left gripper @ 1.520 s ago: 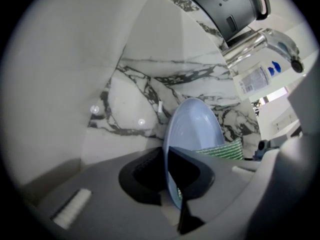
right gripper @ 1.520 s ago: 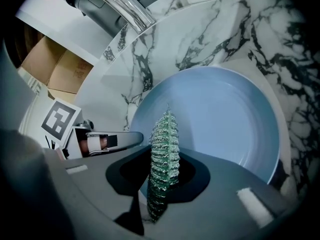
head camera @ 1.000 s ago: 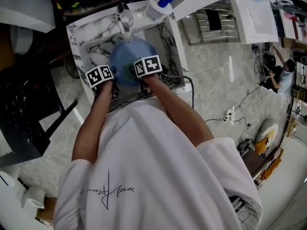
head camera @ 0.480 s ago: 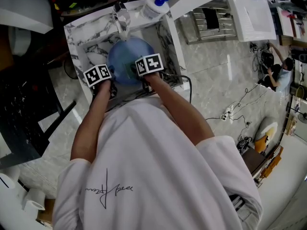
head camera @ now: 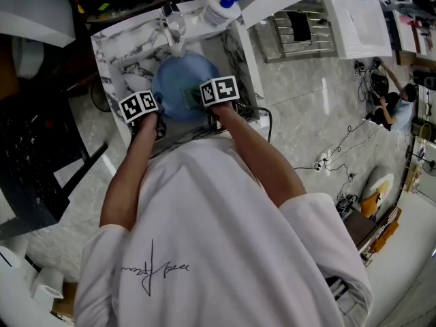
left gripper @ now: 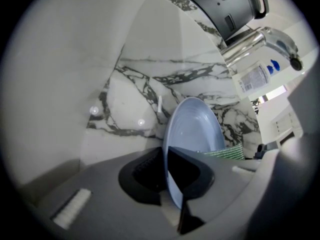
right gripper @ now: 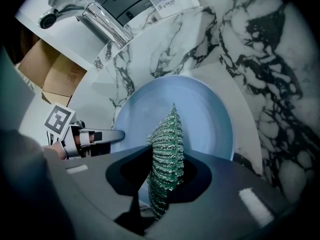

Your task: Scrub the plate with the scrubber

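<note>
A round blue plate [head camera: 178,75] stands tilted in the white marble sink [head camera: 112,50], under the faucet. My left gripper [left gripper: 167,178] is shut on the plate's [left gripper: 194,126] near rim, which I see edge-on between the jaws. In the right gripper view that left gripper [right gripper: 95,135] clamps the plate's [right gripper: 205,109] left edge. My right gripper [right gripper: 162,181] is shut on a green mesh scrubber [right gripper: 167,146], which stands upright against the plate's face. The scrubber [head camera: 193,95] shows as a green patch just left of the right marker cube [head camera: 219,90].
A chrome faucet [head camera: 174,26] reaches over the sink's far side, with a white bottle with a blue cap [head camera: 222,7] beside it. The sink's marble walls close in on the plate. A black cable [head camera: 262,114] hangs off the sink's right rim.
My right gripper has slid a little to the right across the plate, with the scrubber in it. The left gripper and the plate have kept still.
</note>
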A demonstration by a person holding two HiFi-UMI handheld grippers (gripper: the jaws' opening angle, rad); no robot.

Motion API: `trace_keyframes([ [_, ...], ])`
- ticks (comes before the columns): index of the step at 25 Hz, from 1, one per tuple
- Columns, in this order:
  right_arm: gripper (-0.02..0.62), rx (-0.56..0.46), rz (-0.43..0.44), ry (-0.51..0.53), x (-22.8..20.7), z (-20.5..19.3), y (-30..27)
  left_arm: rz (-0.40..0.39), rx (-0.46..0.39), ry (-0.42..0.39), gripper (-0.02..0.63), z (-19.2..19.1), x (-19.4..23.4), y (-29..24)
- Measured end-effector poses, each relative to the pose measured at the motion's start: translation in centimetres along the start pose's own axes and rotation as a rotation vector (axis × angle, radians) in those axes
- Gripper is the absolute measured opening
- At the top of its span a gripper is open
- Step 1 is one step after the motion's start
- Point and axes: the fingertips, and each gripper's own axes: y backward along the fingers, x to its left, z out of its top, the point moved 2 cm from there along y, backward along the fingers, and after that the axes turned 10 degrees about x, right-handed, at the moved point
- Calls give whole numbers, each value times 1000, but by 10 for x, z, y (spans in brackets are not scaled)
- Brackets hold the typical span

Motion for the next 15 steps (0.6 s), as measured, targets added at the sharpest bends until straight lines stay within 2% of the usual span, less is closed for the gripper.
trace_keyframes([
  [15,69,-7,-62,20,-17,0,13,-1,-2,-1,83,0,0,1],
])
